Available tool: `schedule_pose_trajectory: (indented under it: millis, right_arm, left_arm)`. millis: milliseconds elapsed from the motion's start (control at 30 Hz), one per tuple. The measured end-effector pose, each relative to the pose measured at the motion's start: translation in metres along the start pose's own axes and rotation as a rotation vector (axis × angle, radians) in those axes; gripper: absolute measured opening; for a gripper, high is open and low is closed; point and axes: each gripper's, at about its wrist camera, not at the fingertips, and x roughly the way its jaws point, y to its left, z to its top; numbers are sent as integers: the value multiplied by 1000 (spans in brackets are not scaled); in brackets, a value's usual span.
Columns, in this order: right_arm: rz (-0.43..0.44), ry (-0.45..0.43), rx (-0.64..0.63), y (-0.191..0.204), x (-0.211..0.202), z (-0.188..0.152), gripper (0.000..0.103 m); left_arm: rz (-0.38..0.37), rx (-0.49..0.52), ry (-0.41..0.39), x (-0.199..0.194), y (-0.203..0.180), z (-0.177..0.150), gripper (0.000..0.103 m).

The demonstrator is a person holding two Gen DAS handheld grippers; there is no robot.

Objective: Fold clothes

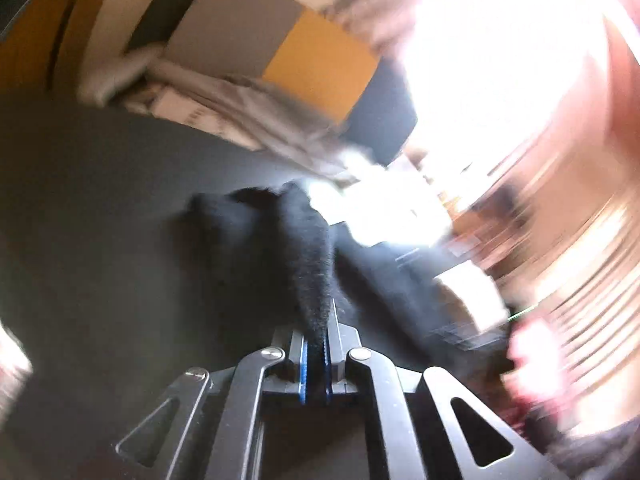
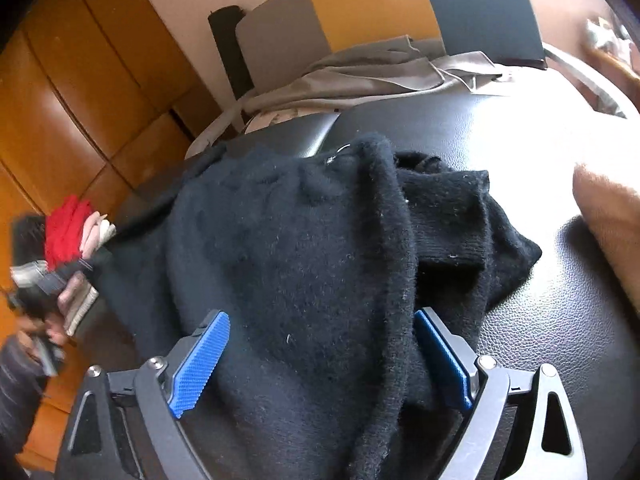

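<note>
A black knit garment (image 2: 304,248) lies bunched on a black leather surface (image 2: 560,320). My right gripper (image 2: 320,356) is open, its blue pads (image 2: 200,364) on either side of a thick fold of the garment that fills the gap. In the blurred left wrist view, my left gripper (image 1: 316,354) is shut on a strip of the black garment (image 1: 308,264), which stretches away from the jaws over the dark surface (image 1: 100,240).
A grey cloth (image 2: 380,76) lies crumpled at the far edge of the surface, also in the left wrist view (image 1: 248,108). Red and pale folded clothes (image 2: 76,232) sit at the left. Wooden cabinets (image 2: 72,92) stand behind. An orange cushion (image 2: 612,224) is at the right.
</note>
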Motion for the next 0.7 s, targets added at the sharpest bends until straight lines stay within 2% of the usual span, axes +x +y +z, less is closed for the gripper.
schedule_pose_trajectory:
  millis: [33, 67, 200, 233, 267, 300, 400, 533, 567, 600, 633, 667, 700]
  right_arm:
    - [9, -6, 5, -2, -1, -1, 94]
    - [16, -12, 7, -4, -1, -2, 94]
    - [55, -27, 32, -11, -2, -2, 94]
    - [71, -23, 51, -13, -3, -1, 94]
    - [86, -20, 70, -15, -4, 0, 94]
    - [104, -11, 99, -17, -6, 1, 94]
    - [140, -3, 169, -24, -16, 4, 94]
    - [119, 2, 151, -20, -21, 3, 93]
    - [91, 13, 129, -17, -20, 2, 84]
    - [61, 24, 106, -14, -18, 1, 65]
    - [22, 36, 92, -12, -16, 1, 56]
    - [-18, 49, 79, -11, -14, 1, 43]
    - [-29, 52, 80, -11, -14, 2, 29]
  left_arm:
    - [-50, -45, -6, -9, 7, -3, 4]
    - [-53, -73, 10, -10, 15, -12, 4]
    - [56, -238, 126, 7, 68, -52, 3]
    - [50, -260, 131, 7, 74, -61, 3]
    - [48, -272, 126, 6, 77, -68, 8]
    - [54, -261, 97, 0, 74, -69, 16]
    - [127, -154, 24, -14, 53, -59, 24]
    - [291, 134, 9, 5, 10, -31, 32]
    - [327, 202, 30, 17, 2, -30, 34]
    - [372, 270, 56, 29, -8, -31, 34]
    - [431, 343, 88, 44, -16, -34, 34]
    - [496, 405, 132, 61, -21, -37, 34]
    - [516, 418, 179, 71, -20, -42, 30]
